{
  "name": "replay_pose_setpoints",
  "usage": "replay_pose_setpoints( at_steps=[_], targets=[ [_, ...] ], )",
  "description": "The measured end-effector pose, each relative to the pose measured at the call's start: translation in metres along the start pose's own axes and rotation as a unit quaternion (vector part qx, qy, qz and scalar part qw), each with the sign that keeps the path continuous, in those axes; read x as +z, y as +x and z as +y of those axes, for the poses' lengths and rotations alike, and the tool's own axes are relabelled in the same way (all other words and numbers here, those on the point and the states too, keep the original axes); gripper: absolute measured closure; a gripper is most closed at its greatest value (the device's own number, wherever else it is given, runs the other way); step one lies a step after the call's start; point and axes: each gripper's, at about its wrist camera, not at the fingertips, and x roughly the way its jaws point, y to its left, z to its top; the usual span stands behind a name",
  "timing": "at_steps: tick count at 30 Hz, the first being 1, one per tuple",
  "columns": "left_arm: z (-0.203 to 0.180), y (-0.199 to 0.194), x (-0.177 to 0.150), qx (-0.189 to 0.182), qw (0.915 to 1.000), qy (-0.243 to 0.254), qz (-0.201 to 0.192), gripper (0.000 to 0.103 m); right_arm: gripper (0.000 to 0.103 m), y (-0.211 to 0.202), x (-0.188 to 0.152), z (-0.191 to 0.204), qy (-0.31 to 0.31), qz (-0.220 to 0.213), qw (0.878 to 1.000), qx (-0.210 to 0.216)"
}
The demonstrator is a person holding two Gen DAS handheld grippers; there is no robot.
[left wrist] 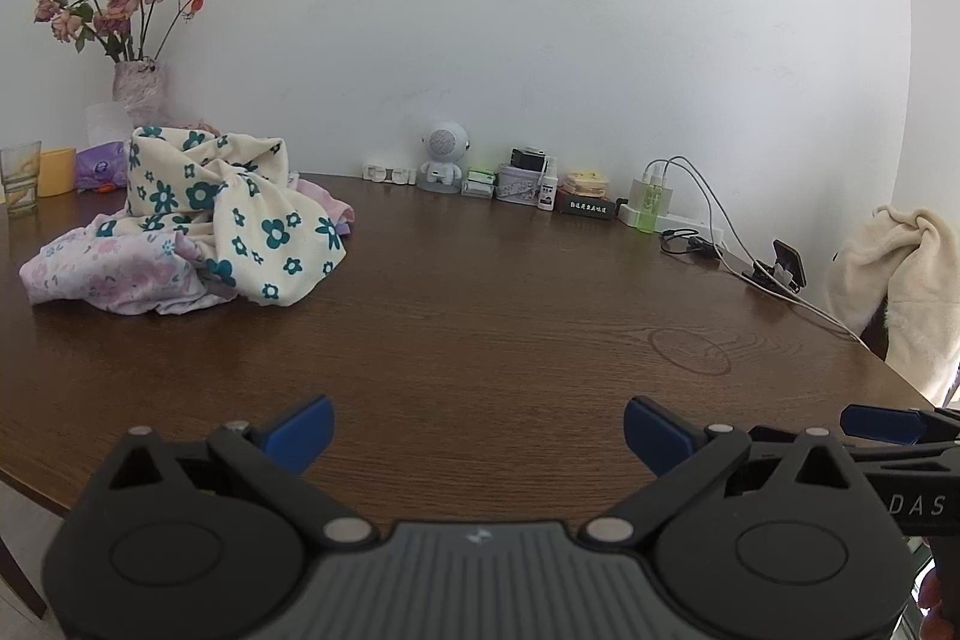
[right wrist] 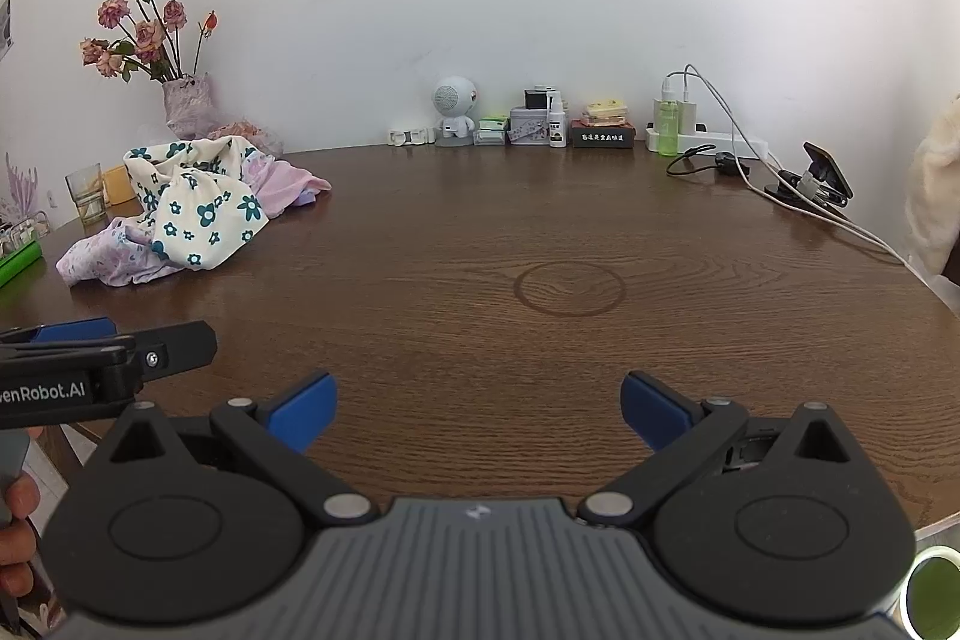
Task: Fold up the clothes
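Note:
A crumpled pile of clothes lies at the far left of the round brown table (left wrist: 480, 316): a cream cloth with teal flowers (left wrist: 240, 214) on top of a pale purple floral cloth (left wrist: 114, 274). The cream cloth (right wrist: 198, 208) and the purple cloth (right wrist: 108, 259) also show in the right wrist view. My left gripper (left wrist: 477, 439) is open and empty above the table's near edge. My right gripper (right wrist: 477, 412) is open and empty beside it, to its right. Both are well short of the pile.
A vase of dried roses (left wrist: 138, 88), a glass (left wrist: 21, 181) and a yellow cup (left wrist: 57, 171) stand behind the pile. A robot figurine (right wrist: 455, 112), small boxes, a power strip (right wrist: 714, 141) with cables and a phone holder (right wrist: 825, 172) line the back right. A cream garment (left wrist: 900, 280) hangs at the right.

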Motion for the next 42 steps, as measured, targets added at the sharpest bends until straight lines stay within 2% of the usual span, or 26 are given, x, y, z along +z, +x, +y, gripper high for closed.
replay_pose_setpoints(
  at_steps=[7,18,30,42],
  targets=[
    [0.001,0.001,-0.002,-0.003,0.9999,-0.010,-0.006,0.000,0.000,0.006,0.001,0.003,0.000,0.002,1.000,0.005],
    [0.001,0.023,0.008,0.015,0.9996,-0.002,0.023,0.000,0.000,0.013,0.005,0.001,-0.001,-0.021,1.000,0.008],
    [-0.002,0.027,0.009,0.007,0.9997,0.001,0.025,0.000,0.000,0.024,0.007,0.000,0.010,-0.012,0.999,0.030],
    [0.001,0.025,0.005,0.008,0.9995,-0.018,0.024,0.000,0.000,0.021,0.007,-0.002,0.016,-0.009,1.000,0.020]
  ],
)
